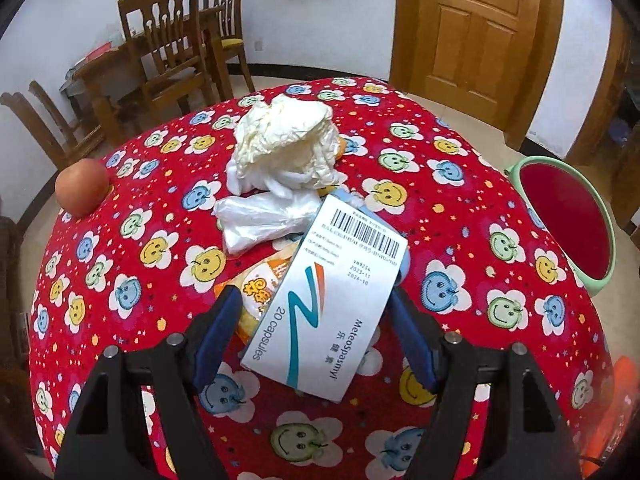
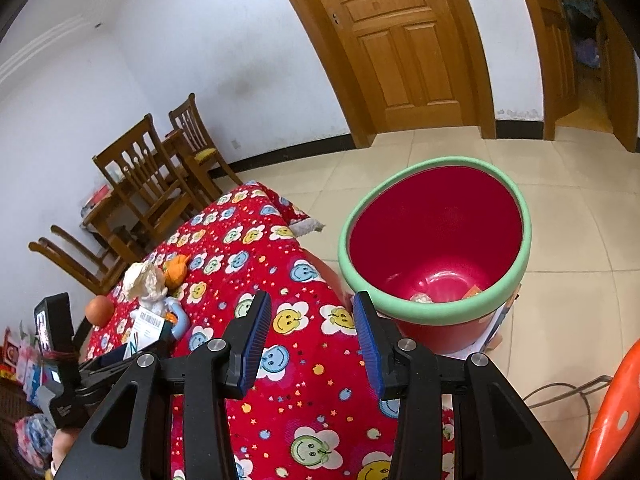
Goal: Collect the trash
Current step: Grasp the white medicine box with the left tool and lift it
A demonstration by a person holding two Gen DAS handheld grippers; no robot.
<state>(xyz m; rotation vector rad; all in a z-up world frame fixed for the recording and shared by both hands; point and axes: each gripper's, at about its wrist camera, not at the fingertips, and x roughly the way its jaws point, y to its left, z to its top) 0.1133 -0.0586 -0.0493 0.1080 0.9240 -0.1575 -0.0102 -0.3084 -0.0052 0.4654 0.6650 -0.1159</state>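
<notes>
**Medicine box between my left tongs, bin off the table's edge**

A red tablecloth (image 1: 460, 208) printed with smiling flowers covers the table, with wooden chairs (image 1: 168, 40) and a panelled door (image 1: 476, 24) behind. My left gripper (image 1: 316, 300) stands open around a white capsule box (image 1: 328, 300); its blue pads flank the box's sides, and I cannot tell whether they touch it. The box lies on an orange snack wrapper (image 1: 260, 280), just before a clear plastic bag (image 1: 260, 220) and crumpled white paper (image 1: 284, 136). An apple (image 1: 82, 188) sits at the far left edge. My right gripper (image 2: 310, 316) hovers part open and empty above the cloth, beside the red bin (image 2: 436, 240) with the green rim, which holds a few scraps.
</notes>
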